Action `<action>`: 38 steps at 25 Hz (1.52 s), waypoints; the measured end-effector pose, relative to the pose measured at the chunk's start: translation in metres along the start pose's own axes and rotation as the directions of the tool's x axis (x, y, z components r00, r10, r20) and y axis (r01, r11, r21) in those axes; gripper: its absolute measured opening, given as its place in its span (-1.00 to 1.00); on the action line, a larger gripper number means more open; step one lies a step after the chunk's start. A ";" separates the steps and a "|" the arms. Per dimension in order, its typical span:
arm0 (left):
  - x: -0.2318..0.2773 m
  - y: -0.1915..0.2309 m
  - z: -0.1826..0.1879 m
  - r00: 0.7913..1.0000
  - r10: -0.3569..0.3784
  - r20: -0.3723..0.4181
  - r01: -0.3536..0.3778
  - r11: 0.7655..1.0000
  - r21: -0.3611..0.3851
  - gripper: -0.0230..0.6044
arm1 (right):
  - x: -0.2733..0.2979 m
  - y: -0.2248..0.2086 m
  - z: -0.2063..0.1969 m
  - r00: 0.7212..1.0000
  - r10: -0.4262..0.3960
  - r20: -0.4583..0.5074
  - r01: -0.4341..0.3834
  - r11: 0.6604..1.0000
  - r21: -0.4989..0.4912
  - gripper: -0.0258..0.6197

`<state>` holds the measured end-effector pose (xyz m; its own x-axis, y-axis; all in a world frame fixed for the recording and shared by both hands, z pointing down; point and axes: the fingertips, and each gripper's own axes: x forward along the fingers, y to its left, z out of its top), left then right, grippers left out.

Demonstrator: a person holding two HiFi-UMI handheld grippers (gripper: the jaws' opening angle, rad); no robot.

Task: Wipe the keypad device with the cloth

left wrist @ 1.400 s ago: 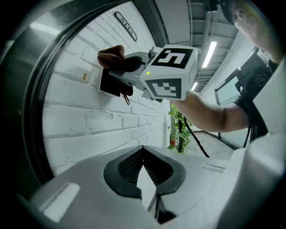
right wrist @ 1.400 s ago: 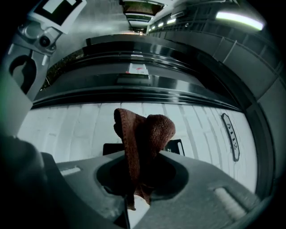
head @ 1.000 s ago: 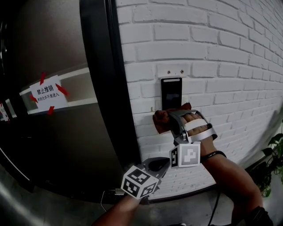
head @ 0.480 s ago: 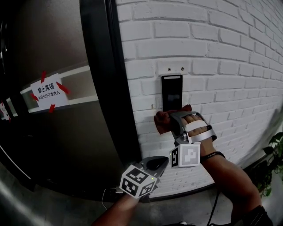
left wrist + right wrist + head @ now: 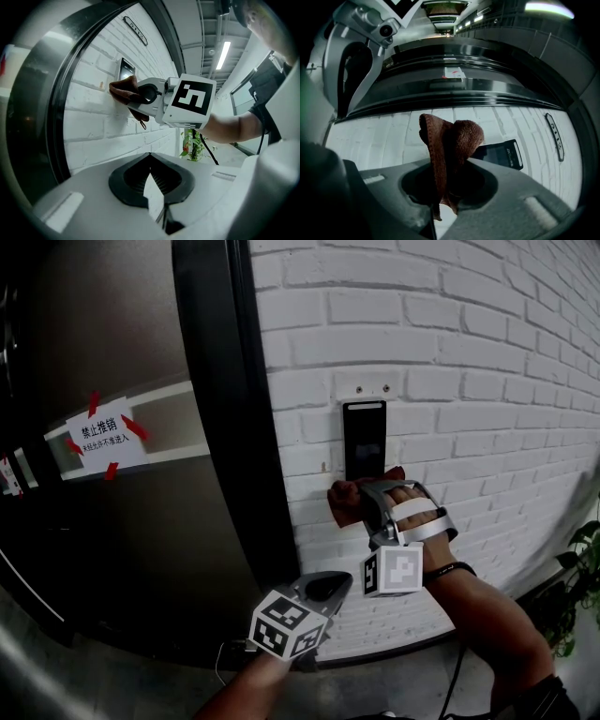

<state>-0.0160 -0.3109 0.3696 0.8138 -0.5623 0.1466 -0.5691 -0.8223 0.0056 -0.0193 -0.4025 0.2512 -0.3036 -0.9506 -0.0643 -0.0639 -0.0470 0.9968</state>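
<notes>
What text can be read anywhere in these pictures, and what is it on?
"禁止推销": top line of the paper sign taped to the door.
Second line of the sign: too small to read with confidence.
"ZK...": print on the keypad; the rest is blurred.
Wall plate: print too blurred to read.

We find the black rectangular keypad device [image 5: 364, 439] mounted on the white brick wall [image 5: 469, 362], just right of the dark metal door frame [image 5: 225, 427]. At its lower edge, against the wall, the brown woven cloth [image 5: 339, 504] sits between the jaws of our right gripper [image 5: 364, 502]. Our left gripper [image 5: 342, 581] hangs lower and to the left, apart from the wall. The white paper notice [image 5: 98, 435] is on the door at far left, and the green leafy plant [image 5: 579, 587] stands at the lower right
</notes>
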 end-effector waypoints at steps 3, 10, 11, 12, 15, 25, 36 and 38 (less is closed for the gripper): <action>-0.002 0.000 -0.001 1.000 0.005 -0.001 -0.005 1.000 0.000 -0.87 | -0.003 0.000 0.003 1.000 0.027 0.005 -0.027 1.000 0.011 -0.74; -0.011 0.013 -0.006 0.999 0.050 -0.014 -0.049 0.999 0.013 -0.87 | 0.002 0.034 -0.010 0.989 0.149 -0.008 -0.149 0.989 -0.019 -0.74; -0.012 0.013 -0.005 0.999 0.051 -0.010 -0.051 0.999 0.013 -0.87 | 0.000 0.035 -0.010 0.987 0.160 -0.005 -0.160 0.987 -0.019 -0.74; -0.013 0.013 -0.004 0.999 0.052 -0.007 -0.052 0.999 0.014 -0.87 | -0.003 0.034 -0.009 0.986 0.165 -0.001 -0.165 0.986 -0.017 -0.74; -0.016 0.012 -0.003 0.998 0.055 0.002 -0.055 0.998 0.012 -0.87 | -0.013 0.018 0.000 0.989 0.146 0.028 -0.146 0.989 0.002 -0.74; -0.016 0.010 -0.003 0.998 0.059 0.009 -0.059 0.998 0.014 -0.87 | -0.031 -0.117 0.024 0.989 -0.129 0.074 0.129 0.992 0.010 -0.74; -0.020 0.004 -0.001 0.999 0.052 0.013 -0.052 0.998 0.024 -0.87 | 0.007 -0.152 0.013 0.977 -0.213 -0.019 0.213 0.976 -0.036 -0.74; -0.024 0.006 -0.005 0.998 0.063 0.013 -0.063 0.998 0.020 -0.87 | 0.013 -0.146 0.016 0.975 -0.223 -0.008 0.222 0.974 -0.038 -0.74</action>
<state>-0.0396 -0.3023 0.3706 0.7777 -0.6141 0.1341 -0.6170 -0.7866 -0.0237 -0.0290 -0.4031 0.1041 -0.2745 -0.9186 -0.2844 -0.0939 -0.2687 0.9586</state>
